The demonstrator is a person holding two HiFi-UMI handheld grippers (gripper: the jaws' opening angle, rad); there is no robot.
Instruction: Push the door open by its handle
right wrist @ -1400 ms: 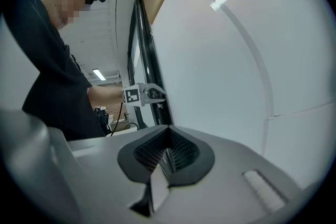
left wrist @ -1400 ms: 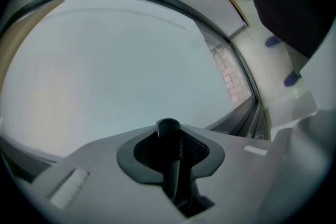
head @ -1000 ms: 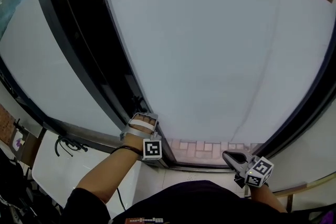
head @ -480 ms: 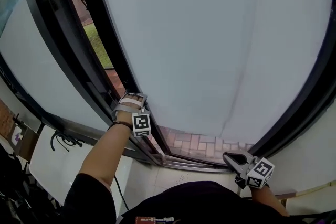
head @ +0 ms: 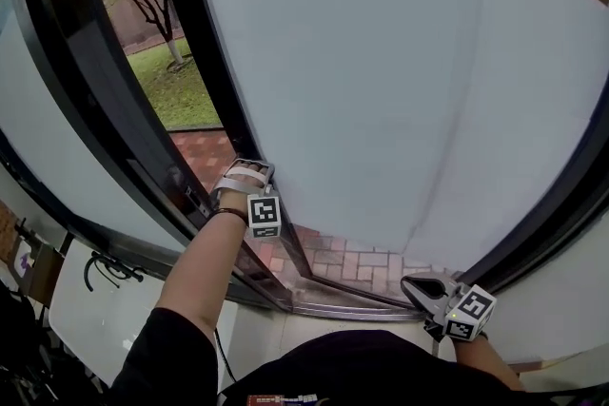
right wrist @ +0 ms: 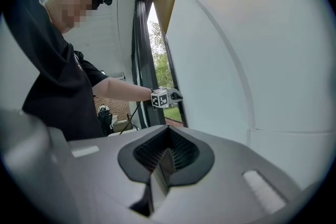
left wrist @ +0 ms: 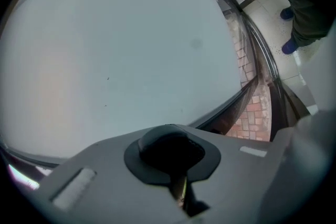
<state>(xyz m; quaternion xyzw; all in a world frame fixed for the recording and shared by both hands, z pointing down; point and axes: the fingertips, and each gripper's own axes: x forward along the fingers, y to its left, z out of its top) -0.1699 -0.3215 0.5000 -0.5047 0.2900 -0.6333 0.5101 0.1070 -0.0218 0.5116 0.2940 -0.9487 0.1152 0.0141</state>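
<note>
The door's frosted white panel (head: 400, 90) sits in a black frame (head: 211, 81) and stands swung outward. My left gripper (head: 244, 174) is shut with nothing between its jaws, its tips against the door's black edge at waist height. In the left gripper view the gripper (left wrist: 177, 189) faces the frosted panel (left wrist: 115, 55) closely. No handle shows clearly; my gripper and wrist hide that spot. My right gripper (head: 422, 287) hangs low at the right, away from the door, jaws together and empty. In the right gripper view, beyond my right gripper (right wrist: 159, 168), the left gripper (right wrist: 169, 96) is on the door edge.
Through the gap lie a lawn with a bare tree (head: 157, 62) and red brick paving (head: 347, 263). A fixed frosted pane (head: 52, 176) in a black frame flanks the left side. A metal threshold (head: 333, 307) runs below. A white surface with a black cable (head: 100, 285) lies at lower left.
The door has swung further outward, and the gap at its left edge now shows lawn, tree and paving. My left gripper went with the edge. The right gripper stayed put.
</note>
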